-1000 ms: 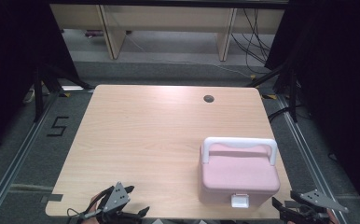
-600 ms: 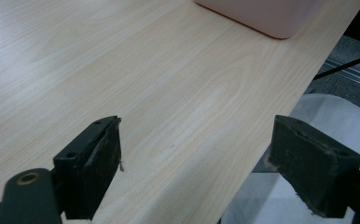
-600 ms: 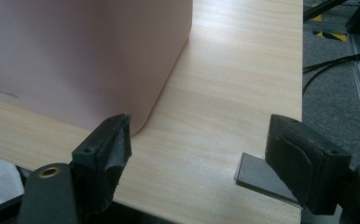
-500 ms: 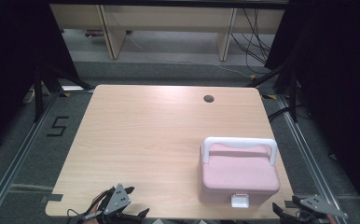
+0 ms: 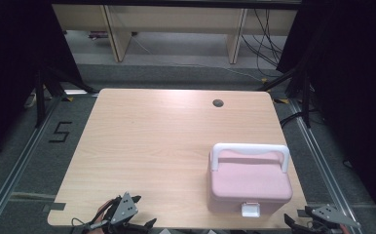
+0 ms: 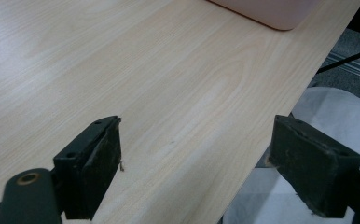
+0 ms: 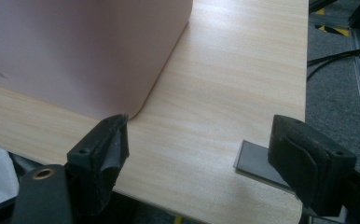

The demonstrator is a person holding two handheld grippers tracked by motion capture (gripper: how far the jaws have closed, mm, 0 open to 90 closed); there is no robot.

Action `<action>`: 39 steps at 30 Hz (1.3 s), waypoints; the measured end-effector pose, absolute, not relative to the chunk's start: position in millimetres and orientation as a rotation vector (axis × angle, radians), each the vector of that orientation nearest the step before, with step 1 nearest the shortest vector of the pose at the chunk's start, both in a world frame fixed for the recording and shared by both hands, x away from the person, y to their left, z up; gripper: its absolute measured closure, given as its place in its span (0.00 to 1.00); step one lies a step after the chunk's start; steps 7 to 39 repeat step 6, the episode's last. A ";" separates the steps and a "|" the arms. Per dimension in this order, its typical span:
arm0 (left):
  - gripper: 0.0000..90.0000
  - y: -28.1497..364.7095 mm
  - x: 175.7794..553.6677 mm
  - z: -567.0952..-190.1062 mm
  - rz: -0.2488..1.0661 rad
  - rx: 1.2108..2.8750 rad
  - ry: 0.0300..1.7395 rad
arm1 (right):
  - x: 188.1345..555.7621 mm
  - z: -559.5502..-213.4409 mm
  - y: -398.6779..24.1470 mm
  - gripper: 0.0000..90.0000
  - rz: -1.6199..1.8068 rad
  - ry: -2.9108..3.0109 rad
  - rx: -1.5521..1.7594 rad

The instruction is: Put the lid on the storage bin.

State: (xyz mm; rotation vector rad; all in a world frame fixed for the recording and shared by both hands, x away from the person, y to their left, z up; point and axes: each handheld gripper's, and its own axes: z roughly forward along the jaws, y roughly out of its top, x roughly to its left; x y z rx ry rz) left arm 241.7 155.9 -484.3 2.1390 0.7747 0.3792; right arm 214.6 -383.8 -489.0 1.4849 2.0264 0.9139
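Pale wood-grain laminate table point(image 5: 142, 151), rounded corners, one dark cable hole point(image 5: 218, 103) near the far edge; grey floor and black frame rails are surrounding it.

Item: pink box point(image 5: 249, 183), matte plastic, rounded edges, white bail handle point(image 5: 250, 150) folded toward the far side, white latch point(image 5: 251, 210) facing the person. It is sitting at the near right corner of the table, long axis running left to right.

Right gripper point(image 7: 215, 154): hanging just off the near edge, jaws spread wide and holding nothing; the box's rounded corner is lying just ahead and to its left, so this hand is looking the nearer one for any approach.

Left gripper point(image 6: 197, 168): hovering at the near left edge, jaws likewise parted and empty, the box well apart. Pads point(image 6: 106, 163) are black, probably rubber, worn.
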 end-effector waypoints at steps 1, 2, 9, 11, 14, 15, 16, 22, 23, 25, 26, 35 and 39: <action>0.18 156.7 242.0 -484.2 0.391 2.157 0.769 | 213.6 -489.7 -381.5 0.24 0.928 2.018 1.531; 0.18 156.7 242.0 -484.2 0.391 2.157 0.769 | 213.6 -489.7 -381.5 0.24 0.928 2.018 1.531; 0.18 156.7 242.2 -484.4 0.392 2.157 0.769 | 215.0 -490.6 -384.8 0.23 0.911 2.024 1.492; 0.18 156.7 242.2 -484.4 0.392 2.157 0.769 | 215.0 -490.6 -384.8 0.23 0.911 2.024 1.492; 0.18 156.7 242.2 -484.4 0.392 2.157 0.769 | 215.0 -490.6 -384.8 0.23 0.911 2.024 1.492; 0.18 156.7 242.2 -484.4 0.392 2.157 0.769 | 215.0 -490.6 -384.8 0.23 0.911 2.024 1.492; 0.18 156.7 242.2 -484.4 0.392 2.157 0.769 | 215.0 -490.6 -384.8 0.23 0.911 2.024 1.492; 0.18 156.7 242.2 -484.4 0.392 2.157 0.769 | 215.0 -490.6 -384.8 0.23 0.911 2.024 1.492; 0.18 156.7 242.2 -484.4 0.392 2.157 0.769 | 215.0 -490.6 -384.8 0.23 0.911 2.024 1.492; 0.18 156.7 242.2 -484.4 0.392 2.157 0.769 | 215.0 -490.6 -384.8 0.23 0.911 2.024 1.492; 0.18 156.7 242.2 -484.4 0.392 2.157 0.769 | 215.0 -490.6 -384.8 0.23 0.911 2.024 1.492; 0.18 156.7 242.2 -484.4 0.392 2.157 0.769 | 215.0 -490.6 -384.8 0.23 0.911 2.024 1.492; 0.18 156.7 242.2 -484.4 0.392 2.157 0.769 | 215.0 -490.6 -384.8 0.23 0.911 2.024 1.492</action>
